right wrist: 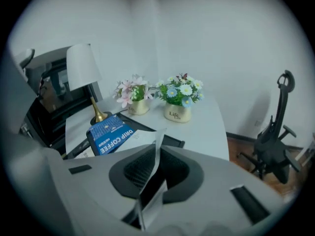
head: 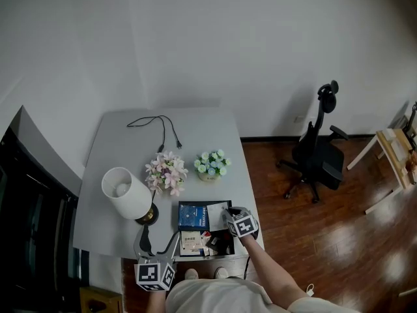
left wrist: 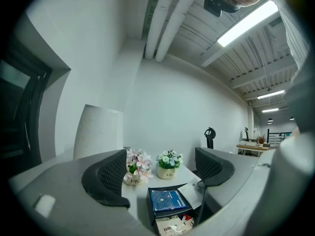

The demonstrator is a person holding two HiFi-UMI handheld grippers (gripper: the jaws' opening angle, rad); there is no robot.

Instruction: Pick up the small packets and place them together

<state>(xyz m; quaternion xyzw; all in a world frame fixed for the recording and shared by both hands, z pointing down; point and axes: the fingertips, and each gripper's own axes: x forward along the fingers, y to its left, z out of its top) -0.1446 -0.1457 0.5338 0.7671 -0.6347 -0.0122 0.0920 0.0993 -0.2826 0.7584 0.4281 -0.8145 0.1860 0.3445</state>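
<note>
A black tray [head: 180, 229] lies at the table's near edge and holds a blue drip coffee box [head: 194, 215] and some small packets [head: 194, 243]. My right gripper [head: 226, 215] hangs over the tray's right side, shut on a thin white packet [right wrist: 155, 166]. In the right gripper view that packet stands edge-on between the jaws. The blue box [right wrist: 110, 134] lies just beyond it. My left gripper [head: 156, 243] rests at the front left, level and open, with nothing between its fingers. In the left gripper view the box [left wrist: 167, 200] and packets [left wrist: 172, 225] lie ahead.
A white-shaded lamp [head: 127, 193] stands left of the tray. Behind the tray are a pot of pink flowers [head: 166, 173] and a pot of white-blue flowers [head: 212, 165]. A black cable [head: 159, 128] lies at the table's far end. An office chair [head: 318, 149] is on the floor at the right.
</note>
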